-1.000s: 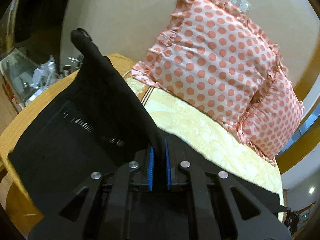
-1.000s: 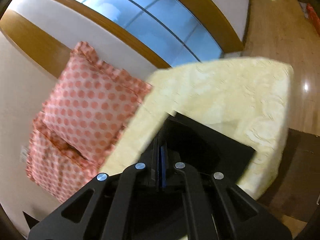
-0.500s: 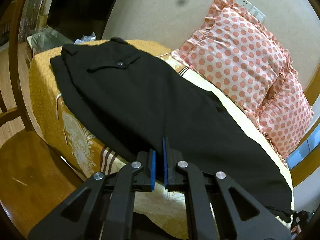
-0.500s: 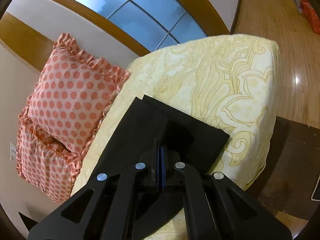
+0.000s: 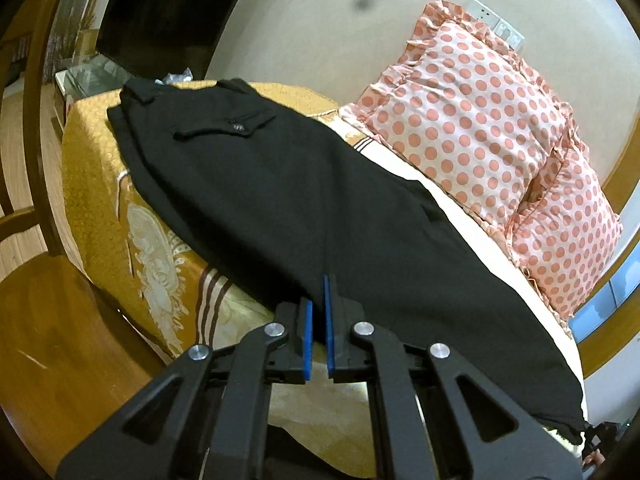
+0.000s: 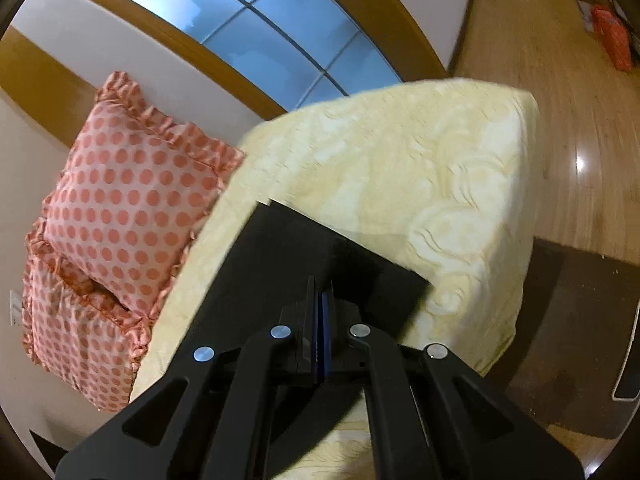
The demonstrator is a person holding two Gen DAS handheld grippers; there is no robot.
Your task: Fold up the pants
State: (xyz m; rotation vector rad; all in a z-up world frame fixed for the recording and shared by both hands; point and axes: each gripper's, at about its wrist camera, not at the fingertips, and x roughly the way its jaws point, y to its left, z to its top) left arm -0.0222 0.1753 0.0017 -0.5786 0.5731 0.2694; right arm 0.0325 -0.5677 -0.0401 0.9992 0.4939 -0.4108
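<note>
Black pants (image 5: 304,200) lie flat, folded lengthwise, along the yellow bed (image 5: 104,184), waistband and back pocket at the far left. My left gripper (image 5: 318,300) sits at the pants' near edge with its blue pads a narrow gap apart, and no cloth shows between them. In the right wrist view the leg-hem end of the pants (image 6: 304,256) lies on the pale yellow bedspread (image 6: 420,168). My right gripper (image 6: 320,300) is shut on the hem edge.
Two pink polka-dot pillows (image 5: 472,120) lean against the wall behind the bed; they also show in the right wrist view (image 6: 120,200). A wooden chair (image 5: 24,216) stands at the left. Wooden floor (image 6: 560,80) and a dark mat (image 6: 572,332) lie beyond the bed's end.
The pants, held up a second ago, now lie spread flat on the bed. My left gripper has let go and drawn back to the near edge. My right gripper stays shut on the hem.
</note>
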